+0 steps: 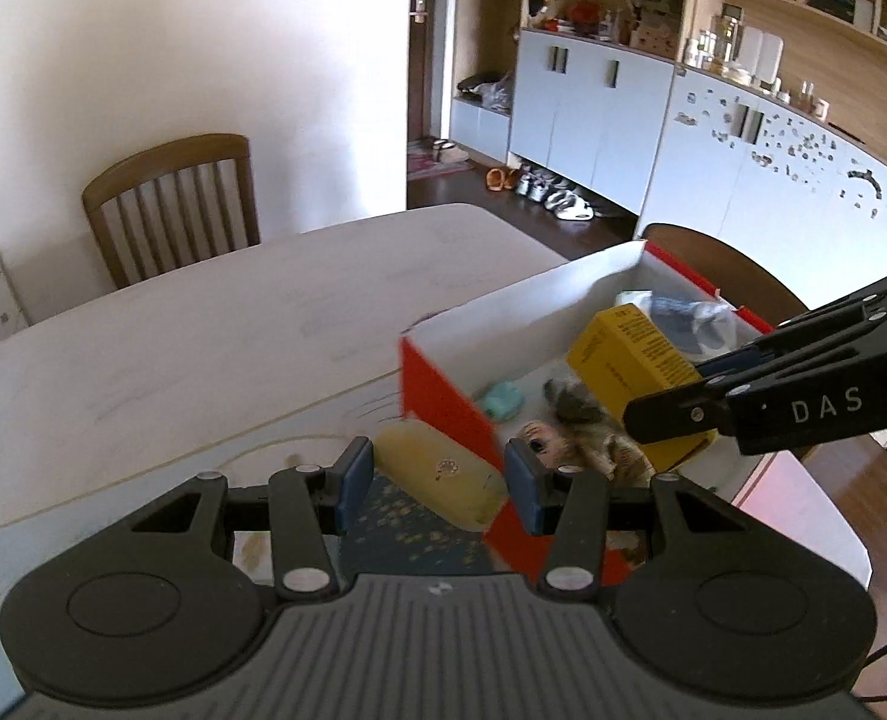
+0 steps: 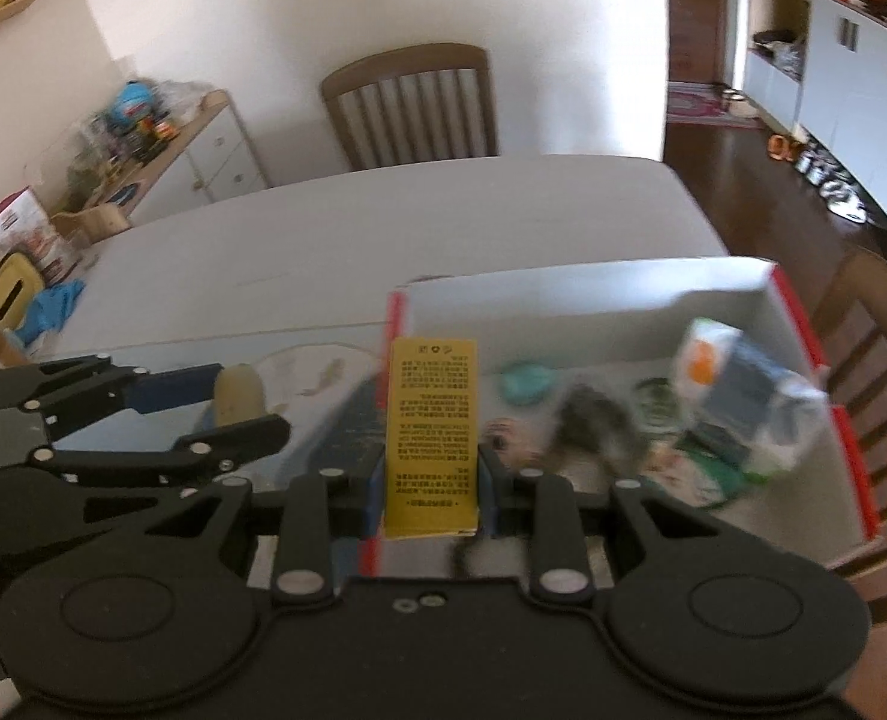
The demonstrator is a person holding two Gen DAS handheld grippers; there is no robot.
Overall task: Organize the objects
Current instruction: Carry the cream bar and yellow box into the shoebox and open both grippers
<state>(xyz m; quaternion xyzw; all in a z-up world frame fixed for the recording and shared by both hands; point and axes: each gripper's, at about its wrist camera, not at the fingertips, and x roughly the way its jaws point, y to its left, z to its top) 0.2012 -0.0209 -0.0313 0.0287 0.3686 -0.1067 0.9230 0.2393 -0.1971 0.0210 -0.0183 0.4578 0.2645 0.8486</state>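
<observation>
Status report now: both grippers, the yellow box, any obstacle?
Right gripper shut on yellow box, above the red box. Left gripper holds pale yellow case. No obstacle seen.

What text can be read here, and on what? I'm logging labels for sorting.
"DAS": white letters on the right gripper.
Yellow box: dense black print, too small to read.
Plastic-wrapped packet in the red box: too blurred to read.
Nothing else legible.

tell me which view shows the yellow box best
The right wrist view: the yellow box faces the camera, its printed side filling the gap of the right gripper. The left wrist view shows it from the side, above the red box, its near end hidden by the gripper's fingers.
</observation>
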